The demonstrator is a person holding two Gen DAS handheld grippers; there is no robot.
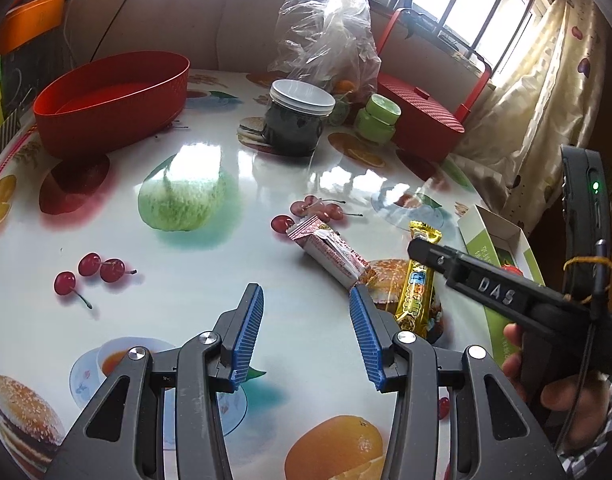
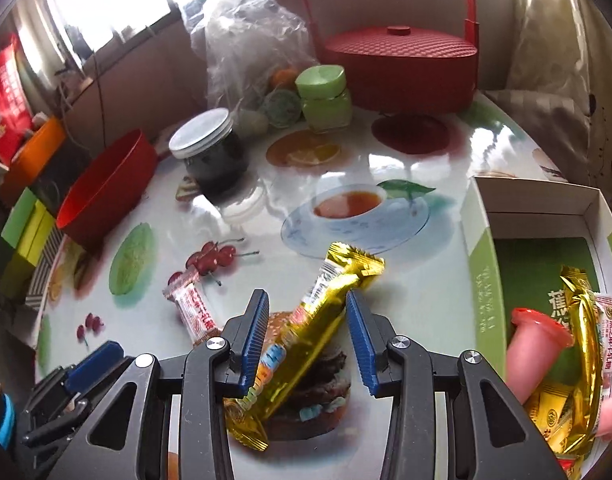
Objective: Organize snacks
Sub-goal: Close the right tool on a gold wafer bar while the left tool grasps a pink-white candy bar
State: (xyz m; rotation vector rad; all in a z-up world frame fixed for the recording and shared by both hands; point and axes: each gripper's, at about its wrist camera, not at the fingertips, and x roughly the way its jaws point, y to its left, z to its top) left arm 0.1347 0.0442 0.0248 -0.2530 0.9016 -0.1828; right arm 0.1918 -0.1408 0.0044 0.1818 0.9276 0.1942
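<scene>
A gold-wrapped snack bar (image 2: 306, 332) lies on the fruit-print table, between the open fingers of my right gripper (image 2: 306, 308); it also shows in the left wrist view (image 1: 419, 280). A red-and-white snack packet (image 1: 329, 250) lies just left of it, also in the right wrist view (image 2: 194, 308). My left gripper (image 1: 306, 300) is open and empty, its right fingertip close to the packet's near end. A green-and-white open box (image 2: 481, 264) at the right holds several snacks, among them a gold bar (image 2: 581, 344) and a pink tube (image 2: 537, 340). The right gripper's body (image 1: 485, 284) reaches over the gold bar.
An open red oval tub (image 1: 110, 100) stands at the far left. A dark jar with a white lid (image 1: 298, 120), a green jar (image 1: 377, 118), a clear plastic bag (image 1: 325, 32) and a lidded red basket (image 1: 421, 120) stand at the back. A curtain hangs at the right.
</scene>
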